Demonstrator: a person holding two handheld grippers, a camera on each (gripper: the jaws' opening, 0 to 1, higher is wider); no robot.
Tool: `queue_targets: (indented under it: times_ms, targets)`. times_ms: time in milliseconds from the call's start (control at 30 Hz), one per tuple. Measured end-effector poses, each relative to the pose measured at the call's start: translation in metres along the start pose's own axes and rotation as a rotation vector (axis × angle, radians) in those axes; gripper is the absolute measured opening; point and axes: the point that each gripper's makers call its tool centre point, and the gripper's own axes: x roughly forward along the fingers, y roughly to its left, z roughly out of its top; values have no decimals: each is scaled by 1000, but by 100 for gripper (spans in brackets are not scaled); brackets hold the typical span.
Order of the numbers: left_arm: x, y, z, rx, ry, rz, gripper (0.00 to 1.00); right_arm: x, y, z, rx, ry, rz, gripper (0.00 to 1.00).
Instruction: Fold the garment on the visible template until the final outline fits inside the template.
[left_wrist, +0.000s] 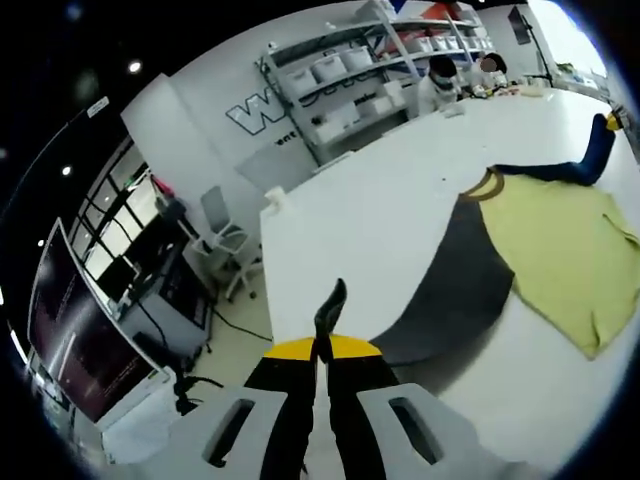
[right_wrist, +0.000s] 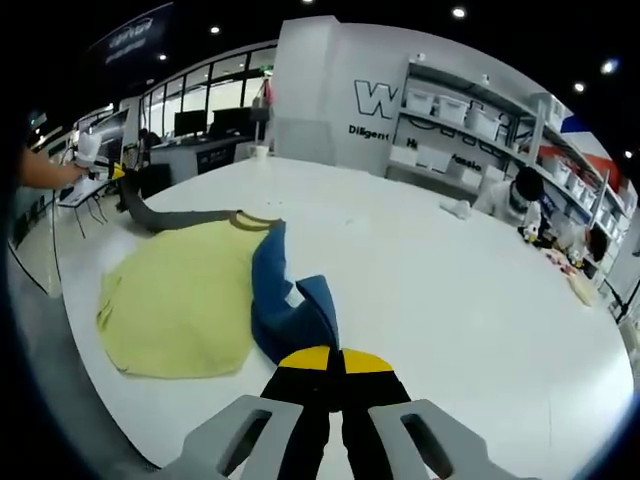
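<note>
In the left gripper view, the left gripper (left_wrist: 322, 345), black with a yellow band, rises from the bottom centre with its jaws pressed together on a dark edge of the grey sleeve (left_wrist: 455, 290), a broad band of dark grey cloth that sweeps from lower centre up toward the garment's collar. That grip looks meant to draw the sleeve out so it can be carried over the body.

The garment (left_wrist: 560, 250), a soft yellow-green sweatshirt with one grey sleeve and one blue, lies mostly flat on the white table (left_wrist: 370, 220) at the right of this frame. No template outline can be made out under it.

In the right gripper view, the right gripper (right_wrist: 322, 352) rises from the bottom centre, jaws closed on the blue sleeve (right_wrist: 285, 300), which stands bunched and lifted just above them, with the yellow-green body spread to the left of the frame. Holding both sleeves probably sets up folding them inward together. The fold seems barely begun.

Grey metal shelving (right_wrist: 470, 130) with white bins stands against the far wall at upper right.
</note>
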Motion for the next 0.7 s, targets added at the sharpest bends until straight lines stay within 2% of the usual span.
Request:
queue_targets:
  times_ms: [533, 700]
  targets:
    - [4, -11, -53, -45, 78, 4, 3, -3, 3, -12, -6, 47, -13, 0]
    - [-1, -18, -75, -75, 105, 2, 3, -1, 6, -15, -18, 61, -10, 0]
